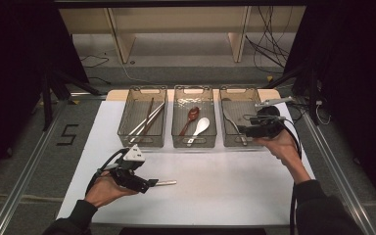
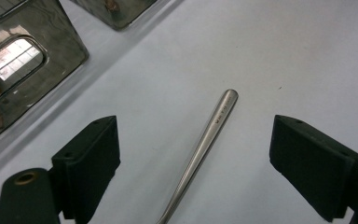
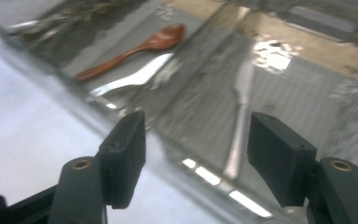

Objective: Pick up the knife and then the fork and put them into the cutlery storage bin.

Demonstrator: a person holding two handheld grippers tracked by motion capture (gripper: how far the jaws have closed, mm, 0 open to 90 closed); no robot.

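From above, we see the left gripper (image 1: pixel 152 183) low over open white mat (image 1: pixel 225 191), a steel handle (image 1: pixel 166 183) at its tips; three bins (image 1: pixel 142 142) stand beyond. In the left gripper view, jaws gape, handle (image 2: pixel 205 140) between, untouched. In the right gripper view, the right gripper (image 3: pixel 196 154) spreads empty above a knife (image 3: pixel 240 121); a spoon (image 3: pixel 135 49) lies left.

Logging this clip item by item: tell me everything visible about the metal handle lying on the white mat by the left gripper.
The metal handle is a slim, brushed silver rod with a rounded tip and small stamped lettering near that end. It lies flat on the white mat, between the open jaws of the left gripper, touching neither. Its other end is hidden under the gripper, so the type of utensil cannot be told.
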